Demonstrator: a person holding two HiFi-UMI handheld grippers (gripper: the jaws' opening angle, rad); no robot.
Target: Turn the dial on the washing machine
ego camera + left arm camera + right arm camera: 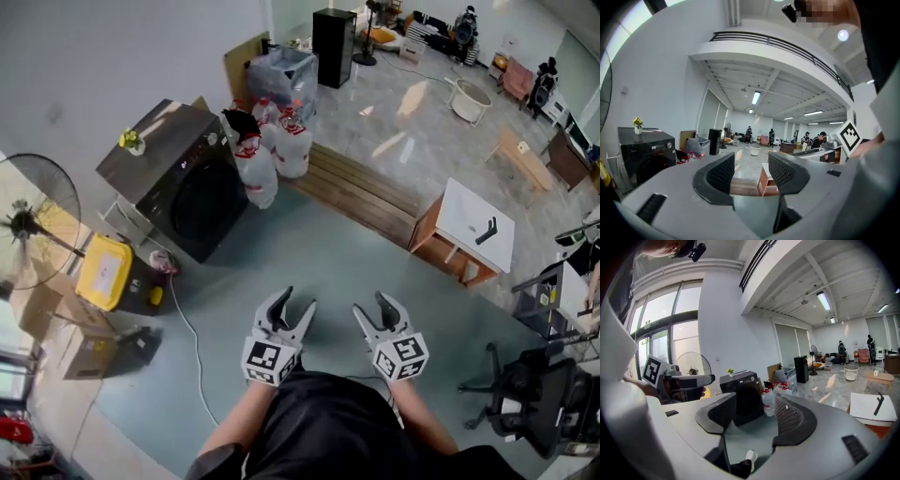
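The black washing machine (pixel 178 183) stands against the wall at the upper left, a few steps away from me, with a small potted plant (pixel 131 141) on top. It also shows in the left gripper view (pixel 644 157) and between the jaws in the right gripper view (pixel 740 392). Its dial is a small pale knob on the control panel (pixel 669 145) (pixel 752 378). My left gripper (pixel 298 300) (pixel 751 171) and right gripper (pixel 370 304) (pixel 754 413) are held side by side in front of my body, both open with nothing between their jaws, far from the machine.
Several big water jugs (pixel 272 150) stand right of the machine, then a long wooden bench (pixel 361 192) and a white table (pixel 473 225). A floor fan (pixel 28 225) and a yellow box (pixel 103 272) are at the left. A cable (pixel 192 337) trails on the floor. An office chair (pixel 534 394) is at the right.
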